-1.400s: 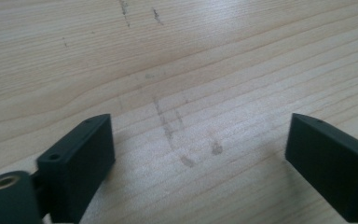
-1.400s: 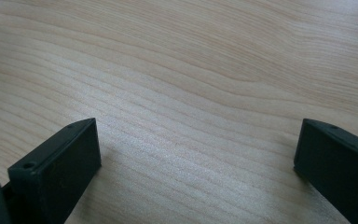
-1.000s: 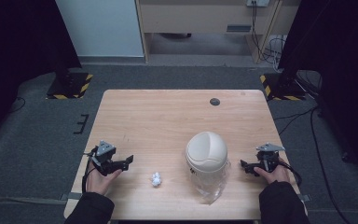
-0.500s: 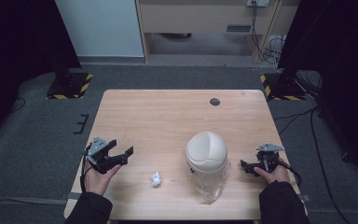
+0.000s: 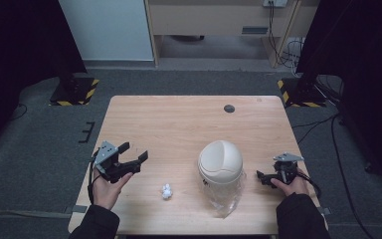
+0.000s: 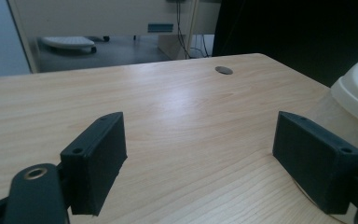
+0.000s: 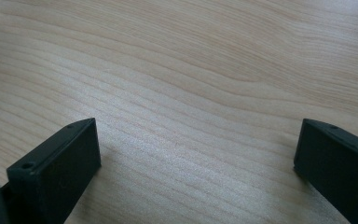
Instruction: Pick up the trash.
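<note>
So far nothing is picked up: the crumpled paper ball lies loose on the tabletop, between the left tongs and the white swing-lid bin, apart from both. The left tongs stand wide apart, raised near the ball. The right tongs rest by the bin, also spread and empty. Grasping the ball and binning it remain, I judge.

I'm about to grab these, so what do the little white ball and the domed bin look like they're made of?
White ball: likely crumpled paper or tissue, matte, with creased lumps. Domed bin: apparently cream plastic, smooth with a slight sheen, lined with a clear bag of thin wrinkled film.
</note>
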